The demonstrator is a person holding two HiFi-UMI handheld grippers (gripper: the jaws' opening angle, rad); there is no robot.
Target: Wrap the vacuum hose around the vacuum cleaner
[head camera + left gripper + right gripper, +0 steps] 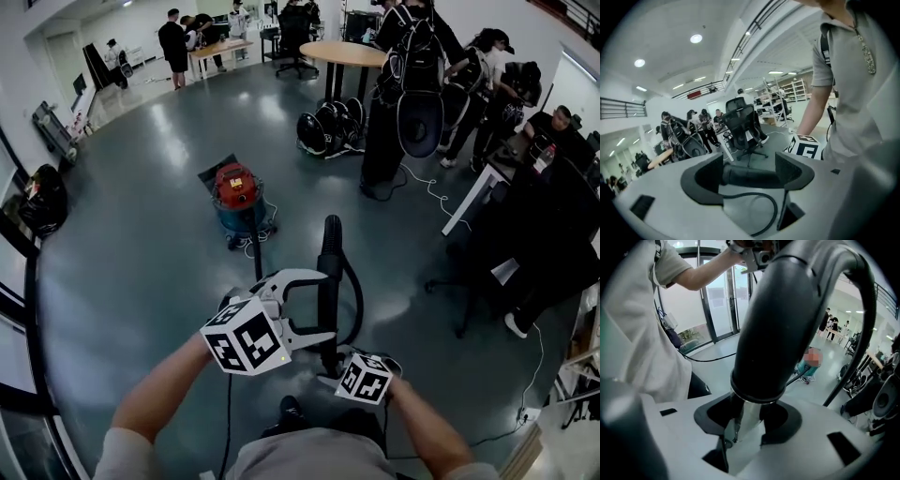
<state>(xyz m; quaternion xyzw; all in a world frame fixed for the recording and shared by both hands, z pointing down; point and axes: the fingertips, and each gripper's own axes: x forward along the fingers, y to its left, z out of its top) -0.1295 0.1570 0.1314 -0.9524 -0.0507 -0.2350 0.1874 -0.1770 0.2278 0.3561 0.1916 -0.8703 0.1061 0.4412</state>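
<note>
Gripping vacuum hose (787,310) — right gripper (747,422) fingers clamped on it; left gripper (750,171) fingers spread wide.

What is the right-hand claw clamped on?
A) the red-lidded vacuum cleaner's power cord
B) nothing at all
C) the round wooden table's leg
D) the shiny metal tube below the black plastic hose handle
D: in the right gripper view, the right claw has its pads pressed on the shiny metal tube that comes out of the black plastic hose handle.
</note>
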